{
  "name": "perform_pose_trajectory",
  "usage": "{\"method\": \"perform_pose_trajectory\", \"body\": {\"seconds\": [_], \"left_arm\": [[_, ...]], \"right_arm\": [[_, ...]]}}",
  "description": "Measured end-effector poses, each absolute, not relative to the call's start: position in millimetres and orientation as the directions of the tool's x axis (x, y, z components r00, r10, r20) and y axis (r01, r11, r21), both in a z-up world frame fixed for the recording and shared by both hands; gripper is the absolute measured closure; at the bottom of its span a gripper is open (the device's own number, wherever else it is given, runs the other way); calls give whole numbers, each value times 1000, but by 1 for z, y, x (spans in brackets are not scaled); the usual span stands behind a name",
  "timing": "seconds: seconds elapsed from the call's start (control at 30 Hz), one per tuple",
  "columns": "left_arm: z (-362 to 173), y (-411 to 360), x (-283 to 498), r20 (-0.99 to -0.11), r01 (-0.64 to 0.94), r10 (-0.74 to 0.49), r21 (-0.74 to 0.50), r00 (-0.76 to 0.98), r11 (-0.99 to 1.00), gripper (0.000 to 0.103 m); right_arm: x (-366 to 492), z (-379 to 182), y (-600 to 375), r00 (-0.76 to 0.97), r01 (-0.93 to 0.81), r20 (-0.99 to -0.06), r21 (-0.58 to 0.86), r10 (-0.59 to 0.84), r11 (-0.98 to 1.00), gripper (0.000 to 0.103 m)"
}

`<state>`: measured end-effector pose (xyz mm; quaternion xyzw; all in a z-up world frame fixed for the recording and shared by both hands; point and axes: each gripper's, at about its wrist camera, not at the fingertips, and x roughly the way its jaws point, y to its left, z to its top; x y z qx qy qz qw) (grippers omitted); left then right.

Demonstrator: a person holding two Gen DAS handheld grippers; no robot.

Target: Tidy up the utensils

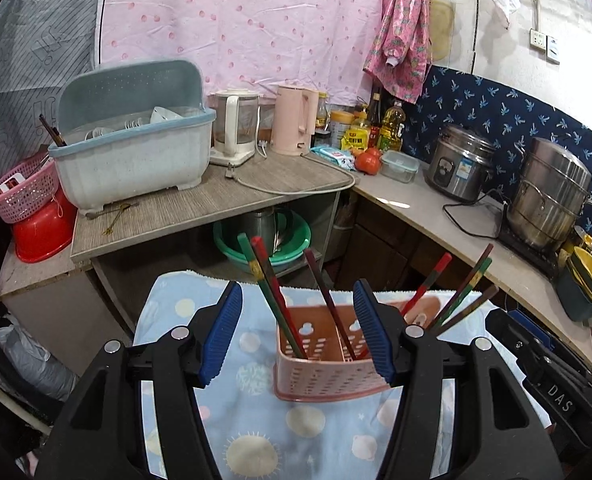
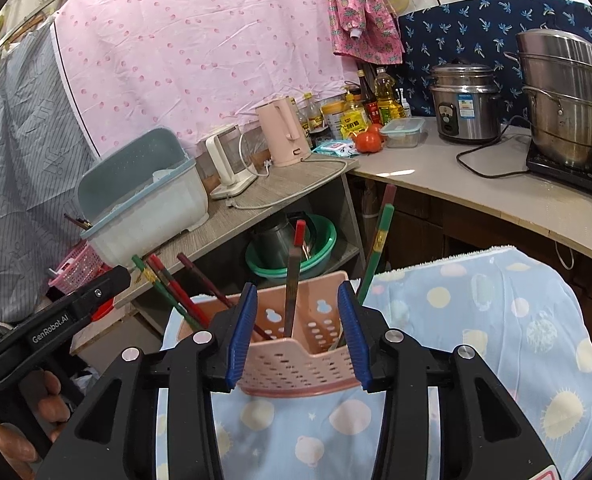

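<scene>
Left gripper (image 1: 298,332): jaws apart, nothing clamped. Right gripper (image 2: 296,336): jaws apart, narrower gap, nothing clamped. Pink holder (image 1: 328,364) stands straight ahead of both and below them, on the blue cloth (image 1: 255,432); its long axis runs across the left view. Left jaws frame its left compartment, right jaws its near end wall; pads clear in both views. Chopsticks (image 1: 273,292) stand tilted in it, fanned outward. Which hand is nearer: cannot tell.
</scene>
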<state>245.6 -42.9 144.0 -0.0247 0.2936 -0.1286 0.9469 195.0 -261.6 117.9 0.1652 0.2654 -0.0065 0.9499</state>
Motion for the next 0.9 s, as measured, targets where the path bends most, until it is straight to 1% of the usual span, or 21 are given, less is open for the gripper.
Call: {"method": "perform_pose_trajectory", "body": {"seconds": [0.5,0.57,0.63,0.8,0.83,0.9], "left_arm": [[117,-50,222,-611,220,-217,-71,761,973,48],[114,-50,219,-616,221,-213,-65,758,973,48],[112,-51,217,-621,221,-207,-55,756,974,48],[105,-51,211,-635,217,-195,-44,748,975,48],[103,-51,210,-639,215,-192,-42,744,976,47],[100,-51,207,-644,211,-185,-38,742,977,43]], "right_arm": [[172,97,-240,824,90,-563,241,64,966,62],[169,96,-239,822,91,-567,233,59,968,60],[165,95,-238,822,96,-568,224,50,970,55],[159,97,-234,818,108,-575,195,25,975,51],[157,97,-234,817,108,-577,190,22,976,50],[154,97,-232,814,112,-580,173,9,979,48]]}}
